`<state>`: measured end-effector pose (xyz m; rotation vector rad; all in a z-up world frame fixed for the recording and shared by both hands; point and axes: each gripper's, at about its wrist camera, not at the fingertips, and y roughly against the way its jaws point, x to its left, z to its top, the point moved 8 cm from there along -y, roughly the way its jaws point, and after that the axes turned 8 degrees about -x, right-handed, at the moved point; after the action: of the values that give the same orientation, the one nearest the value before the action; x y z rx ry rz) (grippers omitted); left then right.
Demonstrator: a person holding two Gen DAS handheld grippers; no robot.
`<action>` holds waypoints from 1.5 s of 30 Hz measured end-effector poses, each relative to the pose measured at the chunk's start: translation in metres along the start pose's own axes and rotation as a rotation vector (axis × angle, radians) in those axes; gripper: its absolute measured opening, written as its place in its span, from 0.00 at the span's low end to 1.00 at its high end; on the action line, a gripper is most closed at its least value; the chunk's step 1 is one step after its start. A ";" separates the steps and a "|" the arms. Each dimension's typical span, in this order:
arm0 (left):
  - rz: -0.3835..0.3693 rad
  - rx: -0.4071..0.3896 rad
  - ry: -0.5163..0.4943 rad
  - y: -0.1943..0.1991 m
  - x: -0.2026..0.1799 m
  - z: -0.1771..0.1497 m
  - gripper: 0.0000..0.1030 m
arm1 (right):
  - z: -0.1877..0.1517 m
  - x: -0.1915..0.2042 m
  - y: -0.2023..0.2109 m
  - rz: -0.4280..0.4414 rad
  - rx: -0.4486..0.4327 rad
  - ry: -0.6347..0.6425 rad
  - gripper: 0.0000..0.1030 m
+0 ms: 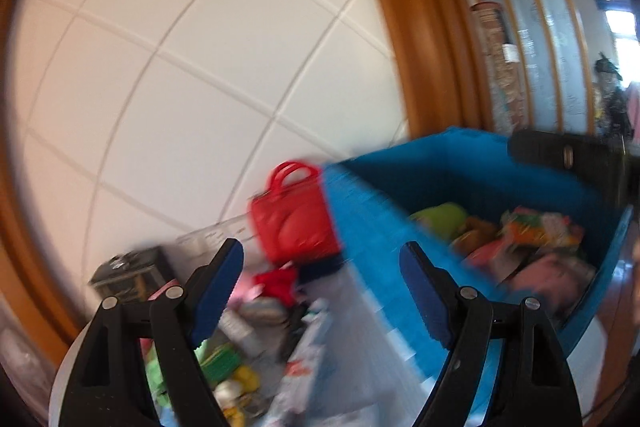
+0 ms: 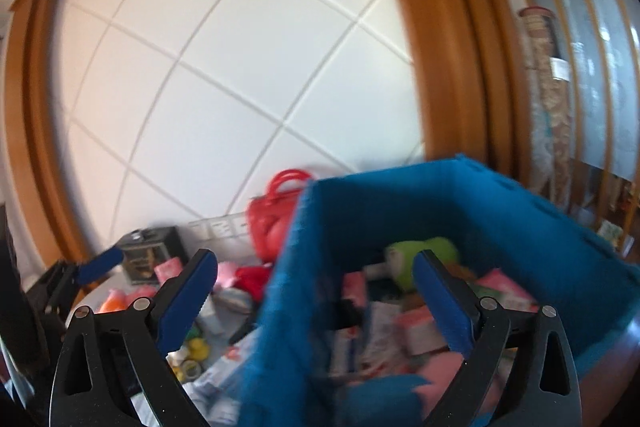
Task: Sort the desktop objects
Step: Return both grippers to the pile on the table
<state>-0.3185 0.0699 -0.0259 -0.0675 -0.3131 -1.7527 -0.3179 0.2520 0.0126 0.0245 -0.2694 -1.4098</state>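
Note:
A blue felt bin (image 1: 380, 227) holds several mixed items, among them a green toy (image 1: 442, 217) and pink packets. It also shows in the right wrist view (image 2: 400, 211). A red toy handbag (image 1: 294, 221) stands left of the bin, and it shows in the right wrist view (image 2: 272, 227) too. Loose small items lie on the table. My left gripper (image 1: 322, 267) is open and empty, above the bin's near left wall. My right gripper (image 2: 316, 279) is open and empty, over the bin's left wall. The left gripper's fingertip (image 2: 100, 265) shows at the left of the right wrist view.
A dark box (image 1: 132, 275) stands at the table's far left by the white tiled wall (image 1: 200, 67). A pile of small toys, yellow ducks (image 1: 240, 383) and packets lies left of the bin. A wooden frame (image 1: 420, 39) and slatted screen rise behind. Both views are motion-blurred.

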 end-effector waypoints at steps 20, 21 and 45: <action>0.207 0.187 0.050 -0.012 0.253 -0.137 0.78 | -0.083 0.220 -0.239 0.208 0.287 0.014 0.99; 0.198 0.188 0.064 -0.017 0.256 -0.139 0.78 | -0.092 0.219 -0.261 0.201 0.332 0.020 0.99; 0.006 0.352 0.040 -0.135 0.244 -0.259 0.78 | -0.288 0.209 -0.488 0.257 0.781 -0.130 0.05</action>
<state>-0.4678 -0.2035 -0.2451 0.2203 -0.5862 -1.6672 -0.7052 -0.0741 -0.3172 0.5226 -0.8868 -0.9816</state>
